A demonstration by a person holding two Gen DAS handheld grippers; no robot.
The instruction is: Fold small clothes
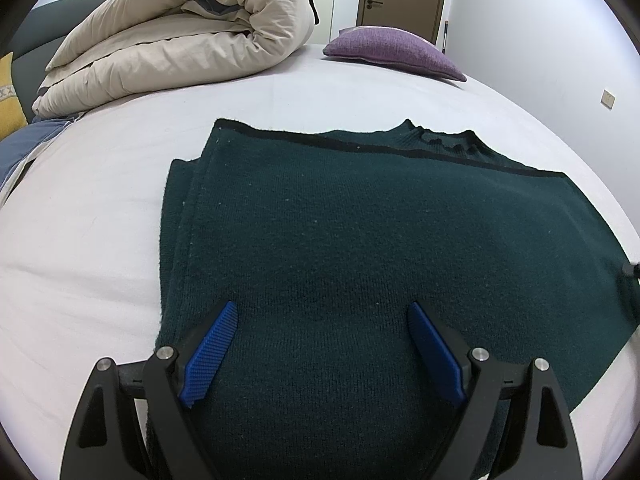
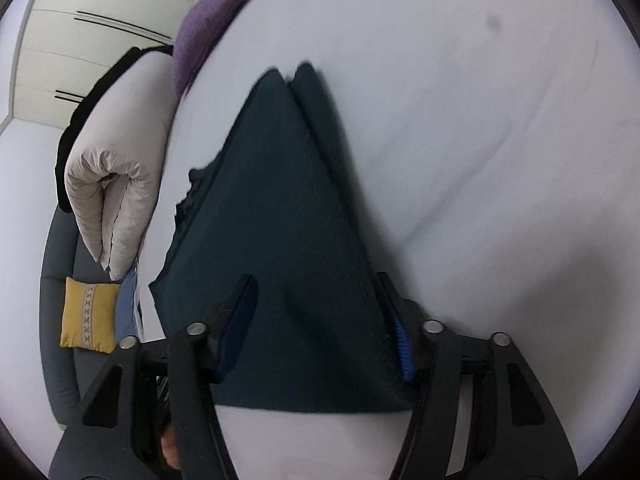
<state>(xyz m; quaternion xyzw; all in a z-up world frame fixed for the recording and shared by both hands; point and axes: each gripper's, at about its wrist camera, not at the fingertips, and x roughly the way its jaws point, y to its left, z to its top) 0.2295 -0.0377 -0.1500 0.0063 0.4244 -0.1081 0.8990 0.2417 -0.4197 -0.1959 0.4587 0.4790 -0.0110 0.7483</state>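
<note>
One sweater (image 1: 360, 240), one duvet (image 1: 180, 40), two cushions (purple (image 1: 392, 52), yellow (image 2: 88, 312))

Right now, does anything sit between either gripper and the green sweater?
Nothing visible does. The left gripper hangs open directly above the folded sweater, and the right gripper straddles its near corner. The duvet and purple pillow lie well beyond.

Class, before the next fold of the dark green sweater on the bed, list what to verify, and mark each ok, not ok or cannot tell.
1. Sweater lies flat on the bed sheet: ok.
2. Left gripper jaws open, over the cloth: ok.
3. Right gripper jaws astride the sweater's near part: ok.
4. Right pads gripping cloth: cannot tell, picture blurred.
5. Rolled duvet and purple pillow apart from the sweater: ok.
</note>
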